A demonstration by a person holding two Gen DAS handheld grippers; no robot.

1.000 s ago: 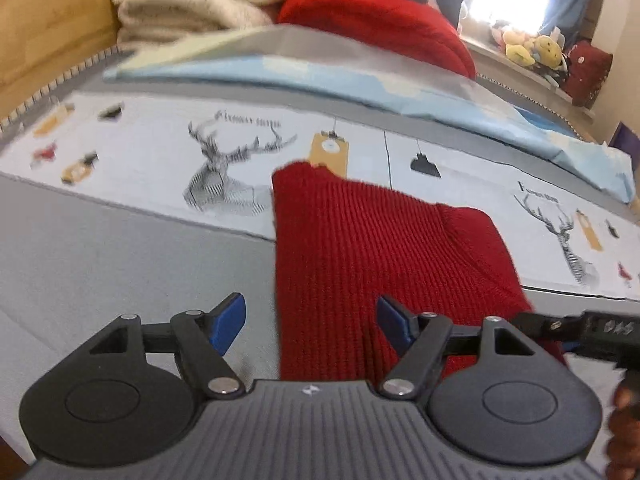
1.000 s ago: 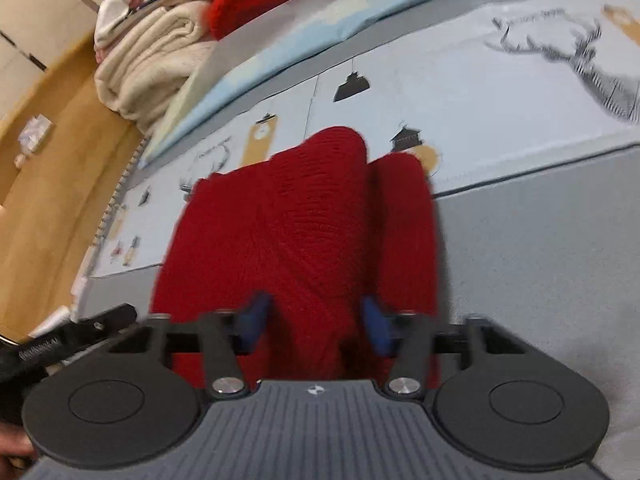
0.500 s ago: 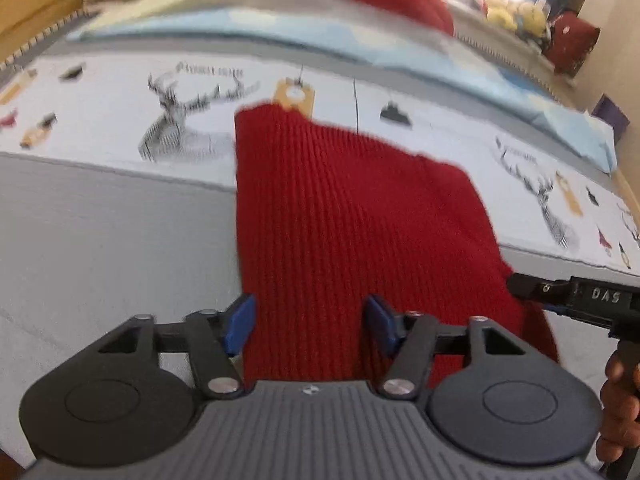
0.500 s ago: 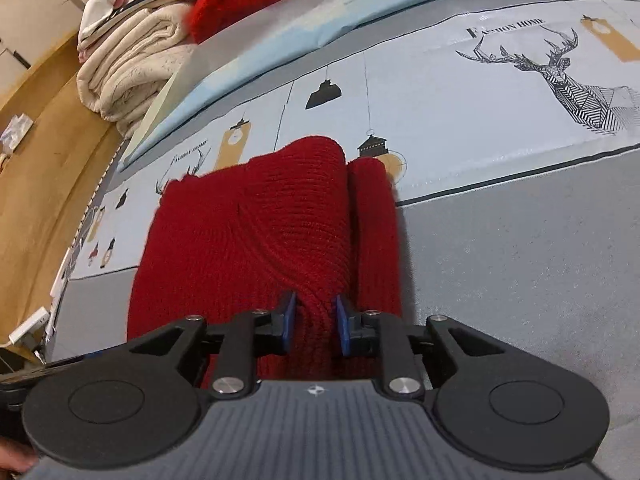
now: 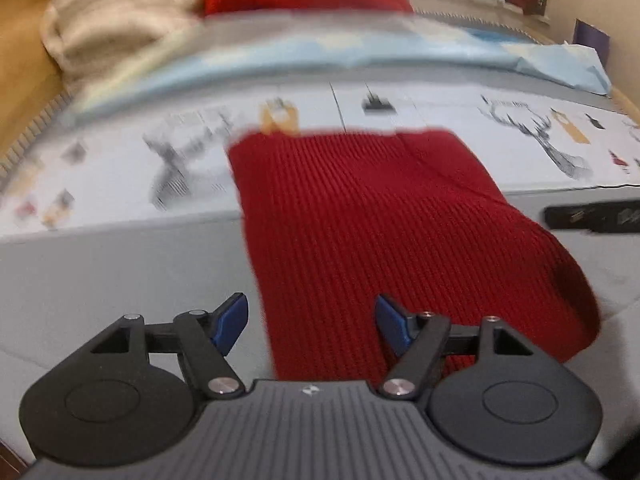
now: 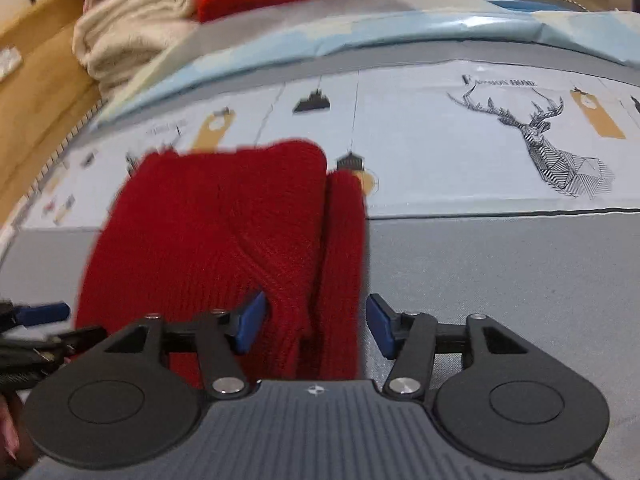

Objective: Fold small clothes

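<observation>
a bed [image 6: 500, 272] with a grey and deer-print cover carries 1 folded red sweater [image 6: 224, 232], a pale blue sheet [image 6: 400, 32] and cream blankets [image 6: 132, 40] beyond

Two close, down-tilted wrist views, both over red knit [image 5: 360, 220].

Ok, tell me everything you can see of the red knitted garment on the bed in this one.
The red knitted garment is a ribbed, thick-looking knit, folded into a rough rectangle and lying flat. A narrower folded part, perhaps a sleeve, runs along its right side. It straddles the grey sheet and the deer-print band. Both grippers have just opened: the right gripper stands over the near right edge, the left gripper over the near left edge; neither's pads press it.
</observation>
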